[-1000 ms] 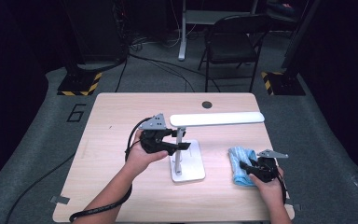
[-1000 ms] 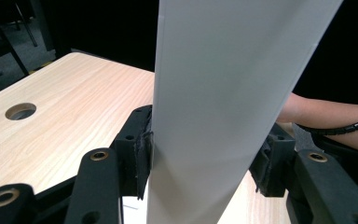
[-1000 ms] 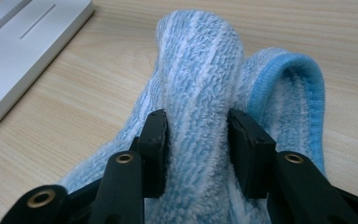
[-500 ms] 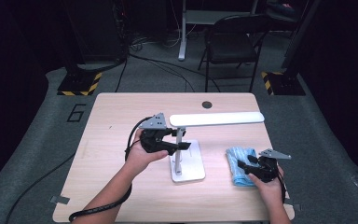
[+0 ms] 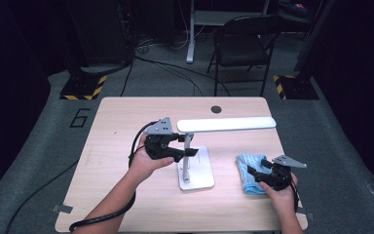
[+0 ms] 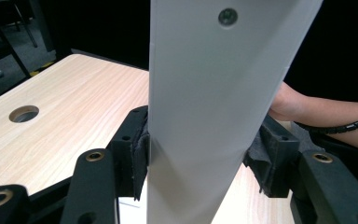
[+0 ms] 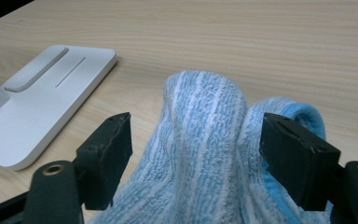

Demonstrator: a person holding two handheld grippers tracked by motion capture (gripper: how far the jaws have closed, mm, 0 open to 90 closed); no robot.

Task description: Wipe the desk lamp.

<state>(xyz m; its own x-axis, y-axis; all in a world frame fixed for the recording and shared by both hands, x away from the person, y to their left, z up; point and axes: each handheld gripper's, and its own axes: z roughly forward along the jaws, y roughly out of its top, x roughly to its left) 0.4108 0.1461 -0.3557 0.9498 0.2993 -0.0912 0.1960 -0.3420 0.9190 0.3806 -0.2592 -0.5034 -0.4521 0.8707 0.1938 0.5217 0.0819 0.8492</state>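
Lamp stem (image 6: 205, 116) cut off by top and bottom edges in the left gripper view, with head and base out of frame. Blue striped towel (image 7: 205, 163) cropped at the bottom edge in the right gripper view; white lamp base (image 7: 37, 112) clipped at the left. From the high view, towel (image 5: 250, 171) partly hidden behind the right gripper (image 5: 268, 175), jaw contact too small to tell

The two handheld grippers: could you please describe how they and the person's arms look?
Both the left gripper and the right gripper are black, each topped by a grey three-cornered plate. Their blocky black jaws carry brass-coloured bushings and dark fabric-like pads. A black cable trails from the left gripper, and a spiral-wrapped cable lies near the forearm. The forearms are bare, without sleeves.
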